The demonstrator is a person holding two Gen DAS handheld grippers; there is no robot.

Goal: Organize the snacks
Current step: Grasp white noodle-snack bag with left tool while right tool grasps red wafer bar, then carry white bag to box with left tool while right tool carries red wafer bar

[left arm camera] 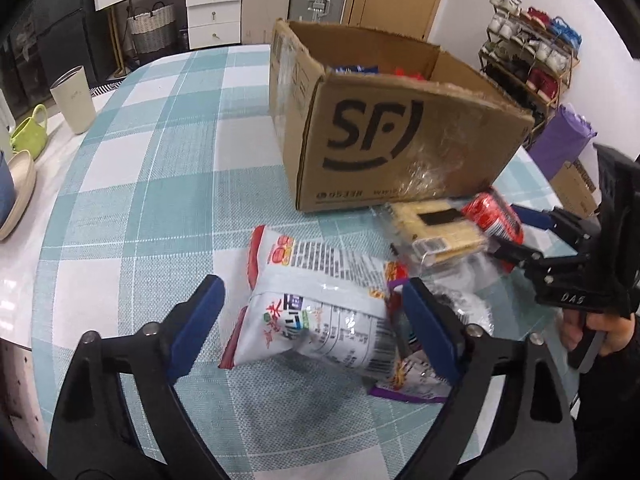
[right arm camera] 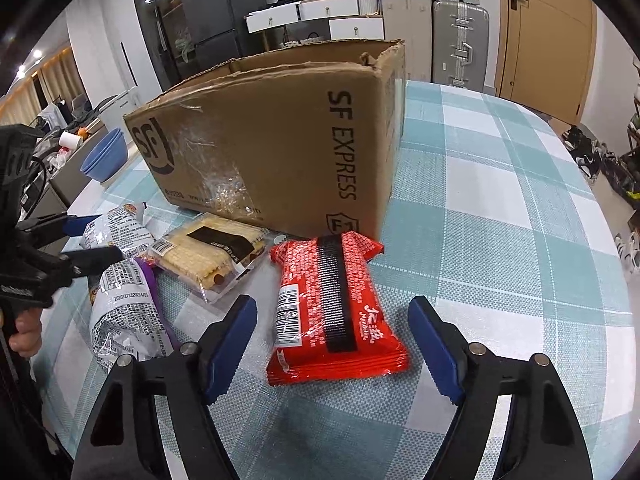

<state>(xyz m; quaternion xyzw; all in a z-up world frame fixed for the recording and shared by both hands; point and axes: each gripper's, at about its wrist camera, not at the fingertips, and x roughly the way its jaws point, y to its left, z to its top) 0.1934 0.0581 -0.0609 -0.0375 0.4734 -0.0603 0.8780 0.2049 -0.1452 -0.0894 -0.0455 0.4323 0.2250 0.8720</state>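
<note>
Lying between each gripper's released jaws: white packet (left arm camera: pixel 316 312) in left, red packet (right arm camera: pixel 328 308) in right.

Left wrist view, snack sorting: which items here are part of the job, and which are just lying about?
Part of the job:
cardboard box
white snack bag
purple-edged bag
clear wafer pack
red packet

Just lying about:
beige cup
green mug
blue bowls
</note>
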